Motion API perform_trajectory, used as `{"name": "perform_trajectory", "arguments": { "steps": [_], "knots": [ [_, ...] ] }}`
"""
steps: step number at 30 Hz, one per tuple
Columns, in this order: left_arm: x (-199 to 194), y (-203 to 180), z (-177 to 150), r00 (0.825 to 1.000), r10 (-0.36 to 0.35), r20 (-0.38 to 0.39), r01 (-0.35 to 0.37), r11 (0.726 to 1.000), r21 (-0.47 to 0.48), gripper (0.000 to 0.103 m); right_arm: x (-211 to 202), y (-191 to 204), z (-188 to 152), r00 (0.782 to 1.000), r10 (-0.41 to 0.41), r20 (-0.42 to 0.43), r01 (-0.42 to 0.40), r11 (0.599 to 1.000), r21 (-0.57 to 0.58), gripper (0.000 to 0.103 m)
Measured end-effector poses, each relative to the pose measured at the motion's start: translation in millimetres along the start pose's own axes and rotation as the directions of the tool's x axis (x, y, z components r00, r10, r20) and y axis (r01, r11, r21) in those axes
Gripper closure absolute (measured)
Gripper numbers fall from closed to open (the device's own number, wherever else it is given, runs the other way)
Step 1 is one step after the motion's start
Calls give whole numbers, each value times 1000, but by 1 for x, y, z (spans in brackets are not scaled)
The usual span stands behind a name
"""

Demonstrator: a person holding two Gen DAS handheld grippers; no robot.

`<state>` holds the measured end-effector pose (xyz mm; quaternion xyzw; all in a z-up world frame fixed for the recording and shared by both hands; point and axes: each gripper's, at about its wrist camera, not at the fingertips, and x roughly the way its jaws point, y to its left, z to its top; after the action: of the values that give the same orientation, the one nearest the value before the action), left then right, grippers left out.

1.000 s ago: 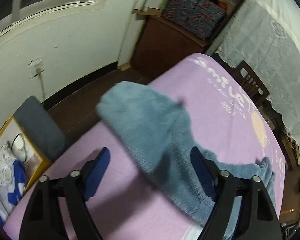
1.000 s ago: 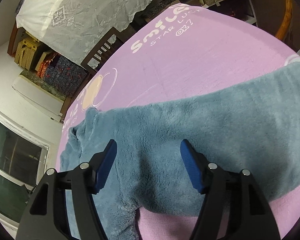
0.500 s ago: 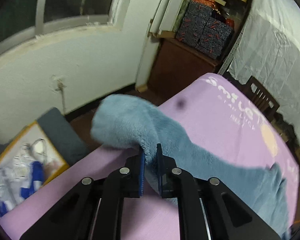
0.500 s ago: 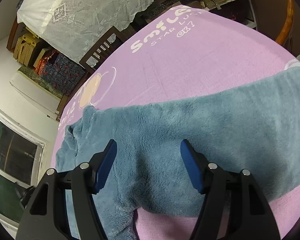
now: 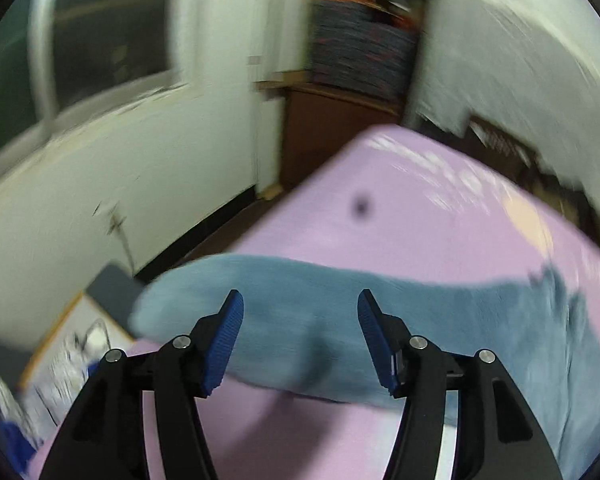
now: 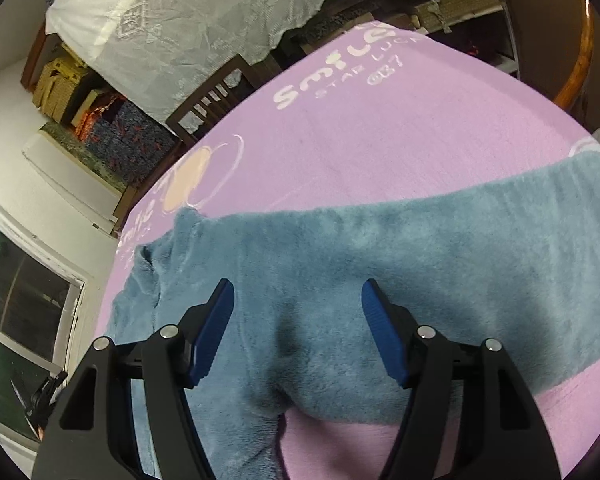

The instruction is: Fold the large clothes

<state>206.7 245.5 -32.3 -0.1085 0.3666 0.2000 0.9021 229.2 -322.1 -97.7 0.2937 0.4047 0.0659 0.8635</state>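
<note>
A blue-grey fleece garment [image 6: 380,264] lies spread on the pink table cover [image 6: 360,152]. In the blurred left wrist view one long part of the garment [image 5: 300,292] stretches across the cover, its rounded end reaching the table's left edge. My left gripper [image 5: 300,304] hovers just above it, jaws opening, with the fleece seen between the blue pads [image 5: 224,332] and untouched by them. Over the garment's middle my right gripper [image 6: 298,292] stands open, pads apart from the fabric.
A dark wooden chair [image 6: 212,96] and a lace-covered surface [image 6: 204,12] stand beyond the table's far side. In the left wrist view a white wall [image 5: 120,168], a brown cabinet [image 5: 328,128] and a box of clutter [image 5: 72,352] on the floor border the table.
My left gripper shut on the garment's raised end, then let it go and pulled back; that part now lies flatter across the cover. The right gripper has stayed put.
</note>
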Motion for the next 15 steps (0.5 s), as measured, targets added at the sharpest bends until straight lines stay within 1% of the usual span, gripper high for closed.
{"name": "perform_trajectory", "arguments": {
  "steps": [1, 2, 3, 4, 5, 6, 7, 8, 9, 10, 11, 12, 15],
  "knots": [
    [2, -25, -2, 1000, -17, -13, 18, 998, 54, 43, 1, 1, 0, 1000, 1, -5, -1, 1000, -2, 38],
    [4, -40, -3, 999, -30, -23, 32, 996, 81, 42, 2, 0, 0, 1000, 2, -11, -2, 1000, 2, 38],
    [5, -57, -5, 998, -45, -37, 49, 993, 107, 37, 2, -1, 1, 1000, 1, -14, -1, 1000, 8, 38],
    [8, -82, -9, 995, -76, -65, 85, 985, 151, 24, 4, -5, 2, 1000, -5, -19, 6, 1000, 19, 38],
    [13, -100, -13, 991, -98, -94, 115, 975, 192, 18, 6, -9, 3, 999, -15, -30, 16, 999, 36, 38],
    [17, -117, -17, 987, -108, -115, 133, 962, 239, 15, 8, -13, 4, 999, -15, -42, 17, 999, 51, 38],
    [21, -135, -22, 988, -99, -121, 130, 950, 285, 15, 9, -18, 5, 999, 13, -44, -9, 997, 74, 38],
    [27, -151, -29, 991, -73, -116, 108, 937, 333, 15, 8, -22, 8, 998, 34, -44, -29, 995, 96, 38],
    [35, -165, -36, 994, -29, -104, 67, 922, 380, 15, 7, -26, 9, 998, 52, -46, -46, 992, 117, 38],
    [44, -174, -41, 994, 13, -105, 31, 913, 408, 15, 6, -31, 10, 996, 73, -45, -66, 987, 144, 38],
    [51, -176, -44, 993, 33, -116, 17, 911, 412, 13, 4, -37, 12, 995, 90, -44, -81, 983, 167, 38],
    [52, -172, -41, 993, 27, -112, 18, 923, 384, 10, 2, -43, 14, 994, 100, -41, -91, 977, 193, 39],
    [58, -160, -35, 983, 8, -182, 49, 950, 309, 9, -12, -66, 20, 996, 93, -12, -86, 957, 278, 39]
  ]
}}
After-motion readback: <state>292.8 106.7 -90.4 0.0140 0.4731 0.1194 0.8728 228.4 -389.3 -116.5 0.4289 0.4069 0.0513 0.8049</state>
